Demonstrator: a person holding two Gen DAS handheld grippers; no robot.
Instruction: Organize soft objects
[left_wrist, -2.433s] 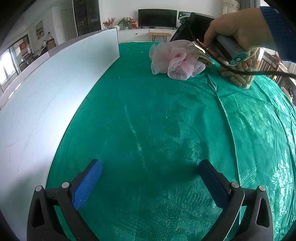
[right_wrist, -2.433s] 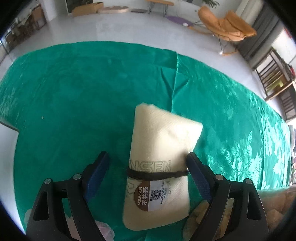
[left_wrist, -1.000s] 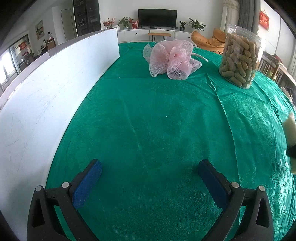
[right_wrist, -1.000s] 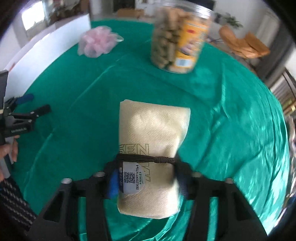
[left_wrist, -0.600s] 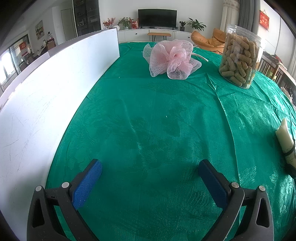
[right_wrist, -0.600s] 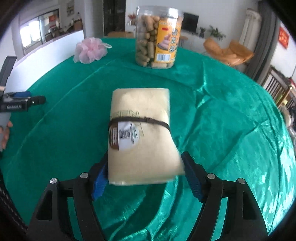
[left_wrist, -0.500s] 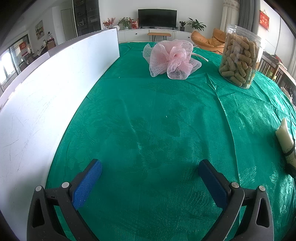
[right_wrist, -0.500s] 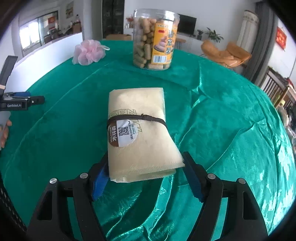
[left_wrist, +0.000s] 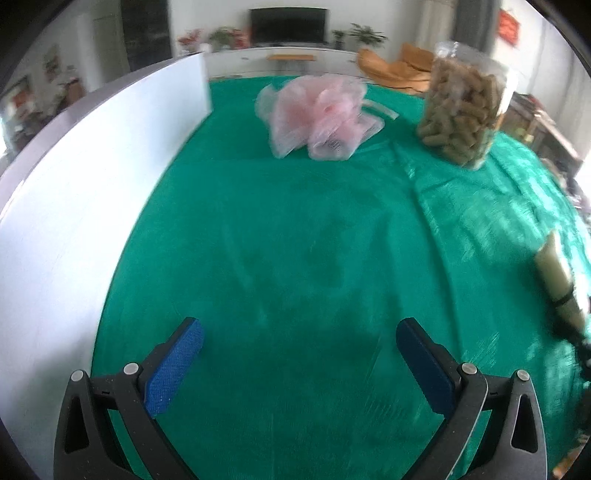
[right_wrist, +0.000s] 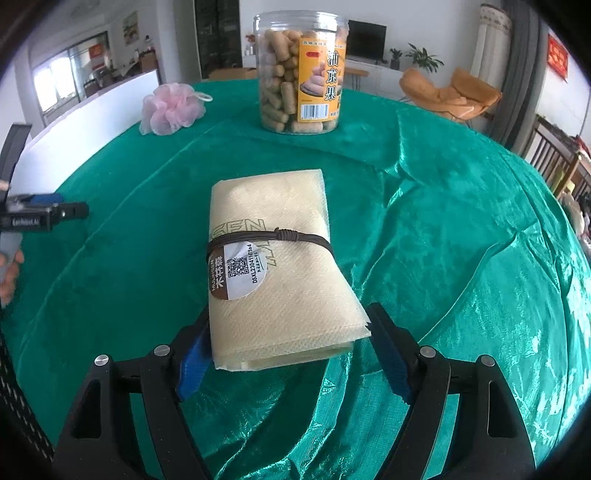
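A folded cream towel (right_wrist: 273, 266), bound by a brown cord with a round label, lies flat on the green tablecloth (right_wrist: 443, 221). My right gripper (right_wrist: 288, 328) straddles its near end with the jaws opening. The right pad stands clear of the towel and the left pad sits at its edge. In the left wrist view the towel (left_wrist: 557, 280) shows at the far right. A pink mesh bath ball (left_wrist: 321, 118) (right_wrist: 171, 107) rests at the far side. My left gripper (left_wrist: 299, 328) hangs open over bare cloth, nothing between its fingers; it also appears at the left (right_wrist: 44, 214).
A clear plastic jar of snack sticks (right_wrist: 301, 74) (left_wrist: 461, 118) stands far of the towel, right of the bath ball. A white board (left_wrist: 74, 203) stands upright along the table's left side. Chairs and a room lie beyond the table.
The right gripper carried the towel from beside the jar to the near right of the table, laid it flat, and its jaws have widened. The left gripper's view has shifted slightly.
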